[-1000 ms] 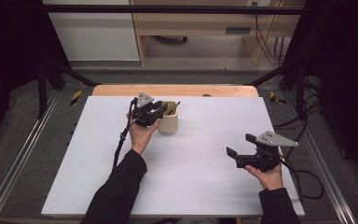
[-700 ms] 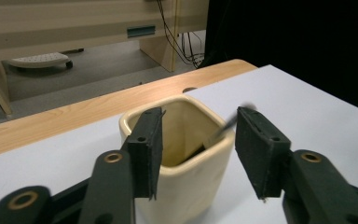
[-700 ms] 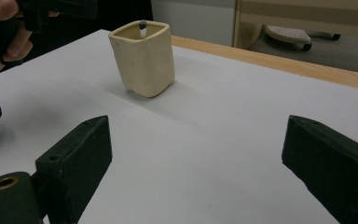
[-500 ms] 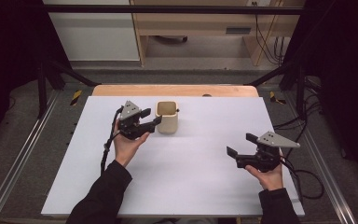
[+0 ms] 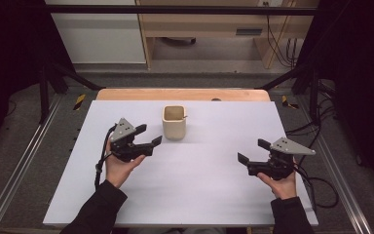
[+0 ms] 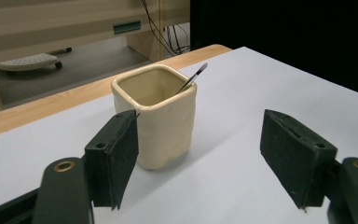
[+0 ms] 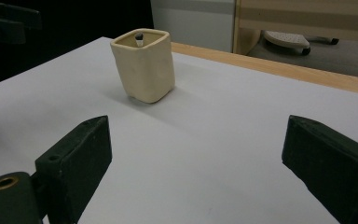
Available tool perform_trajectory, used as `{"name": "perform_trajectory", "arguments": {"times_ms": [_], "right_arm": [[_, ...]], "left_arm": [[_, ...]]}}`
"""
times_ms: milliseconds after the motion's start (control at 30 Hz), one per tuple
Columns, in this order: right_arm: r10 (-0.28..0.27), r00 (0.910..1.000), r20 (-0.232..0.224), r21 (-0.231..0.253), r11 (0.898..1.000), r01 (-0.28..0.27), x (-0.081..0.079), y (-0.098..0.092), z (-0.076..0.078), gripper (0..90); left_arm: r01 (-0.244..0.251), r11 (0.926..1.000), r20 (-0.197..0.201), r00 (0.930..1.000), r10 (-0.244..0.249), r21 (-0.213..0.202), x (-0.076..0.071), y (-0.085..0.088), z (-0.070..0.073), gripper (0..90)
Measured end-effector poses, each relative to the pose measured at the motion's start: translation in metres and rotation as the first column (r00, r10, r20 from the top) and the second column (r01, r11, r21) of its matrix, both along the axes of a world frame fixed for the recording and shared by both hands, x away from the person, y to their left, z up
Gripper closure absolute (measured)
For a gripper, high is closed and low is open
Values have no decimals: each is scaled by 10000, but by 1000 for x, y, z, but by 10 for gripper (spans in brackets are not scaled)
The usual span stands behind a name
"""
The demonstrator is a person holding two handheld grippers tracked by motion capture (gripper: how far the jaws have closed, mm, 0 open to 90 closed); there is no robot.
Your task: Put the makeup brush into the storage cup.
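Note:
A cream square cup [image 5: 174, 122] stands upright at the back middle of the white board [image 5: 214, 185]. A thin dark stick [image 6: 193, 77] leans inside it, with its tip above the rim. My left gripper [image 5: 149, 134] is to the left of the cup and a little nearer the person, apart from it. Its jaws have just been opening and are open, with nothing between them. In the left gripper view the cup [image 6: 156, 119] sits beyond the left jaw. My right gripper [image 5: 252, 151] rests open at the front right, far from the cup [image 7: 144, 63].
A wooden table edge [image 5: 182, 94] runs behind the white board. Metal frame rails run along both sides. Cables [image 5: 316, 183] trail from the right gripper off the board's right edge. Wooden furniture and a floor lie beyond the table.
My left gripper has drawn away from the cup's rim, leftward and toward the person, and its jaws have spread wider. The right gripper has kept still.

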State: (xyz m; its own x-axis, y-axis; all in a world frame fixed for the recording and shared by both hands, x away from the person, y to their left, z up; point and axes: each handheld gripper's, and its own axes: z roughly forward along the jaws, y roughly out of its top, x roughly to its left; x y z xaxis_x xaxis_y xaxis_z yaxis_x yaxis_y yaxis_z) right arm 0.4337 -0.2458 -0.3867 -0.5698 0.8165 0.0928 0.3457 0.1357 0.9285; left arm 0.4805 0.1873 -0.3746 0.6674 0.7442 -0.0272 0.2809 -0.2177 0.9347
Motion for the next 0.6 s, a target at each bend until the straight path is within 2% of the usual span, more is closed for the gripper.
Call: {"name": "perform_trajectory", "arguments": {"times_ms": [133,333,600], "right_arm": [[-18,10000,-16,-14,10000,18,0,0,0,85],[-8,10000,-28,-43,10000,8,0,1,-1,85],[-15,10000,-27,-62,10000,15,-1,0,0,85]], "left_arm": [[-74,9999,-11,10000,74,106,-8,9,-2,237],[-18,10000,-143,9999,19,26,-15,20,-6,207],[-374,9992,-52,9993,375,134,-28,38,-11,128]]}}
